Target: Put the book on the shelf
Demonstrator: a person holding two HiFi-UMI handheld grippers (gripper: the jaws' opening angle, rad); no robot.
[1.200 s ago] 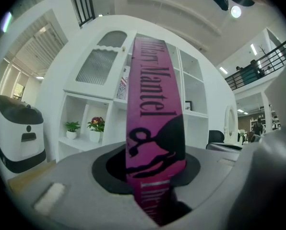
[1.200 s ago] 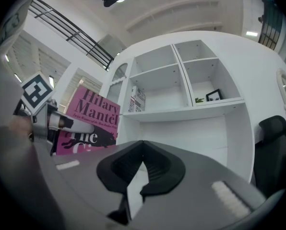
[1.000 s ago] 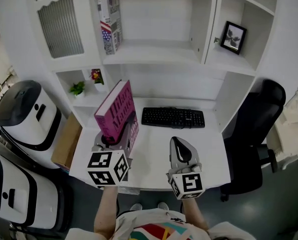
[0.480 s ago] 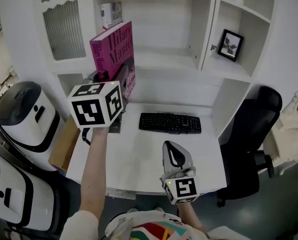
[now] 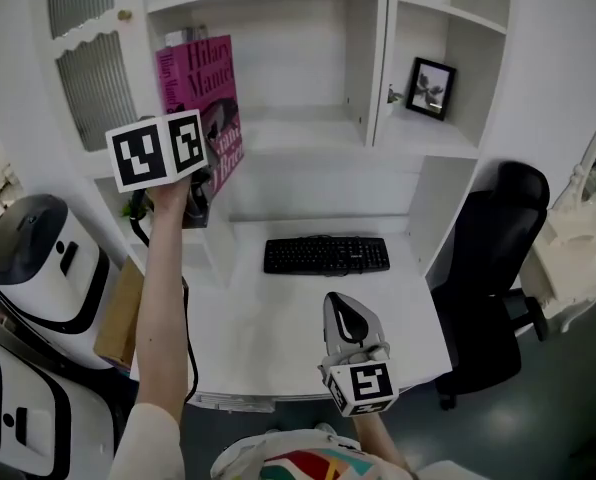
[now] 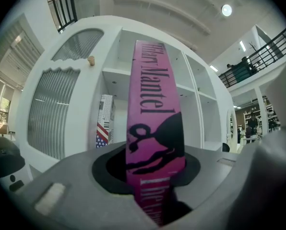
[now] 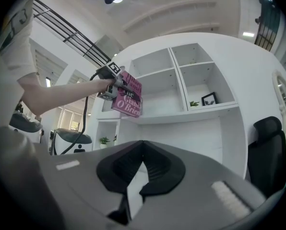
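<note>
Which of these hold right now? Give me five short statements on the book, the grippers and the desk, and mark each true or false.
1. The left gripper is shut on the pink book, which stands upright. True.
2. The right gripper holds a second book. False: it is shut and empty, over the desk.
3. A black keyboard lies on the desk. True.
4. The pink book rests on the shelf. False: it is held in the air in front of it.
5. The framed picture stands on the desk. False: it stands in the right-hand shelf compartment.
</note>
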